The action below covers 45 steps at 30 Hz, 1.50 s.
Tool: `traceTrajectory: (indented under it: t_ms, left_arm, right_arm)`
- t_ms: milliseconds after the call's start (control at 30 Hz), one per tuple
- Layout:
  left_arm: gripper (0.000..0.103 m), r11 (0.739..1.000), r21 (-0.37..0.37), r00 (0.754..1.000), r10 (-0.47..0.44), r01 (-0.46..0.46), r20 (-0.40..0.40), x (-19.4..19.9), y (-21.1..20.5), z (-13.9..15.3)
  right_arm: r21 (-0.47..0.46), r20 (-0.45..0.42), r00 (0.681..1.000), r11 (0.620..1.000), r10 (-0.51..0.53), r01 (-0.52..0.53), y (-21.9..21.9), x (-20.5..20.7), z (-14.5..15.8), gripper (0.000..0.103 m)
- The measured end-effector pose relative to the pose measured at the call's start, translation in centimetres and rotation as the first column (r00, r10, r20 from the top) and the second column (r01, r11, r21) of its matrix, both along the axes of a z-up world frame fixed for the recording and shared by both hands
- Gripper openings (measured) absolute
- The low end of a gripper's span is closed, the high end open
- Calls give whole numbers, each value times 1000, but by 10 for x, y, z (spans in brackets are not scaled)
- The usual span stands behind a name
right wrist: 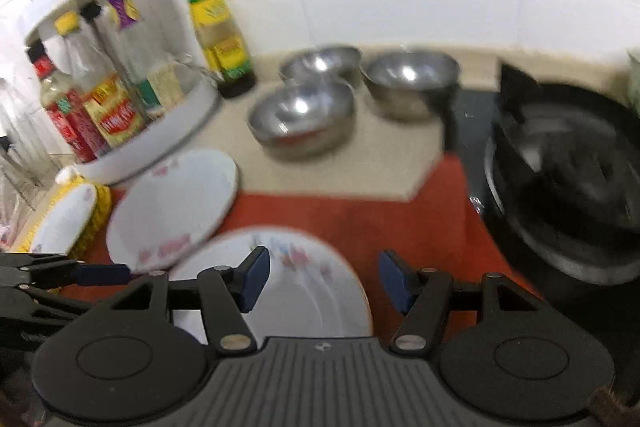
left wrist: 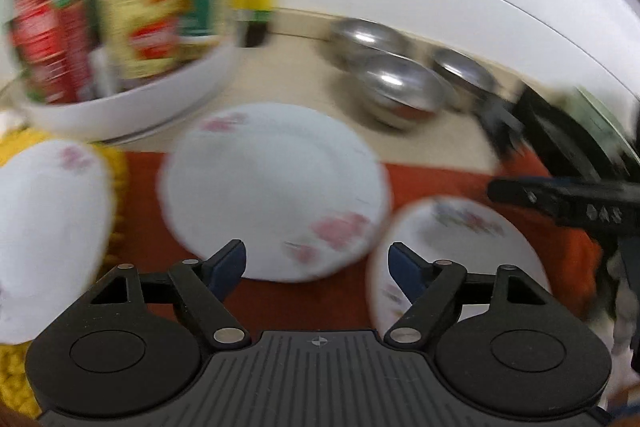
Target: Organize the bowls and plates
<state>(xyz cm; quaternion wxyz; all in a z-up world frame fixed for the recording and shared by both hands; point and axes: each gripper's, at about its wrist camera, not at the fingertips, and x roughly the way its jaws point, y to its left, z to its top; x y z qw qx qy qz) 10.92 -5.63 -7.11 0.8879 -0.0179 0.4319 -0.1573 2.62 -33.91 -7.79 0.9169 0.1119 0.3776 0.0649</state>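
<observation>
Three white floral plates lie on a red mat [left wrist: 440, 183]: a middle plate [left wrist: 276, 187] [right wrist: 176, 207], a right plate [left wrist: 460, 251] [right wrist: 288, 291], and a left plate [left wrist: 48, 227] [right wrist: 64, 223] on a yellow knitted mat [right wrist: 100, 211]. Three steel bowls [left wrist: 400, 87] [right wrist: 304, 115] stand behind on the beige counter. My left gripper [left wrist: 318, 267] is open and empty, just in front of the middle plate. My right gripper [right wrist: 322, 277] is open and empty, over the right plate's far edge. Both views are blurred.
A white two-tier rack [right wrist: 160, 131] with sauce bottles stands at the back left, and a green-capped bottle [right wrist: 216, 27] is beside it. A black wok [right wrist: 568, 179] sits on the stove at the right. A white tiled wall is behind.
</observation>
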Motion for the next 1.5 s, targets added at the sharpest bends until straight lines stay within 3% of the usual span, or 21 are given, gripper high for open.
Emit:
traceTrajectory:
  t_ms: [100, 200, 300, 433, 567, 1000, 1267, 1367, 1500]
  left_arm:
    - [83, 990, -53, 990, 123, -127, -73, 19, 24, -6]
    - [83, 978, -106, 979, 167, -180, -114, 31, 35, -10]
    - [83, 980, -70, 978, 176, -184, -111, 34, 33, -15]
    - [83, 980, -92, 978, 163, -176, -133, 44, 36, -22]
    - [87, 987, -68, 982, 138, -148, -129, 57, 30, -24]
    - [91, 992, -15, 990, 128, -129, -54, 82, 24, -30]
    - [93, 991, 6, 989, 134, -134, -68, 82, 18, -30]
    - [93, 992, 20, 990, 126, -125, -60, 80, 15, -31]
    - [93, 988, -9, 985, 150, -151, -82, 80, 17, -29]
  right_arm:
    - [31, -5, 997, 996, 79, -79, 12, 30, -1, 57]
    - [78, -24, 989, 986, 149, -146, 28, 62, -8, 57]
    - [72, -39, 980, 979, 193, -190, 43, 85, -17, 57]
    - [97, -99, 974, 976, 205, -195, 51, 107, -31, 57]
    - [118, -127, 968, 973, 214, -200, 57, 119, -38, 58]
    - [169, -120, 950, 949, 288, -266, 62, 138, -42, 56]
    - [226, -115, 934, 925, 338, -306, 65, 142, -43, 55]
    - [206, -103, 938, 930, 331, -305, 70, 142, -44, 55]
    - [264, -126, 942, 926, 312, -271, 63, 146, -45, 54]
